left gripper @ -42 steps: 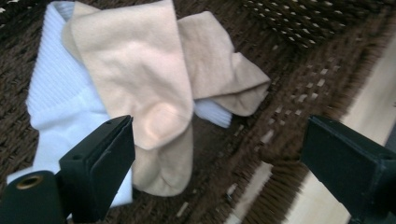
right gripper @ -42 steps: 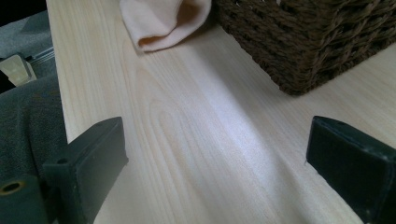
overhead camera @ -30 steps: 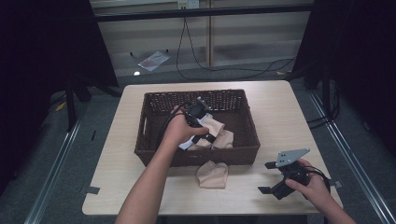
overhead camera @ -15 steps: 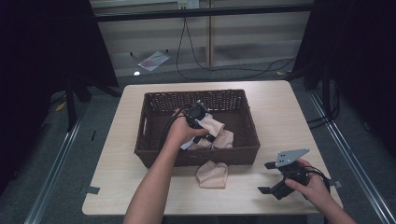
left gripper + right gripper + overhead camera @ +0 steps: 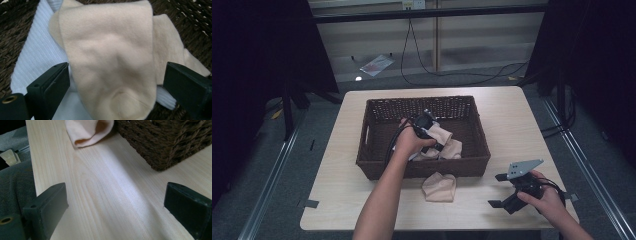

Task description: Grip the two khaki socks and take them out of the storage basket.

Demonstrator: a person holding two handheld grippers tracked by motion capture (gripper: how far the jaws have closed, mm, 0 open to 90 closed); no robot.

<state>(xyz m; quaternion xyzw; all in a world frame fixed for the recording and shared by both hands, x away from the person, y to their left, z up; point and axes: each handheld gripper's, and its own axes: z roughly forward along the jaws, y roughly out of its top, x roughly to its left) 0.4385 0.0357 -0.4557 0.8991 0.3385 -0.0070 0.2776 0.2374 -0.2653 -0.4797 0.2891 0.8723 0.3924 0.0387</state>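
Observation:
A dark woven basket [image 5: 377,115] stands mid-table. Inside it lie beige socks [image 5: 447,144] on a white ribbed cloth [image 5: 37,55]. My left gripper [image 5: 428,131] reaches into the basket, open, its jaws wide on either side of a beige sock [image 5: 112,62] that lies flat below them. Another beige sock [image 5: 439,186] lies on the table in front of the basket, also seen as a folded beige sock [image 5: 87,131] at the top of the right gripper view. My right gripper [image 5: 503,192] rests at the table's near right, open, over bare wood.
The light wooden table [image 5: 522,125] has free room to the right and left of the basket. The basket's corner [image 5: 165,145] is close ahead of the right gripper. Cables [image 5: 447,75] run over the grey floor behind the table.
The left hand has shifted slightly inside the basket over the socks. The right gripper has stayed where it was.

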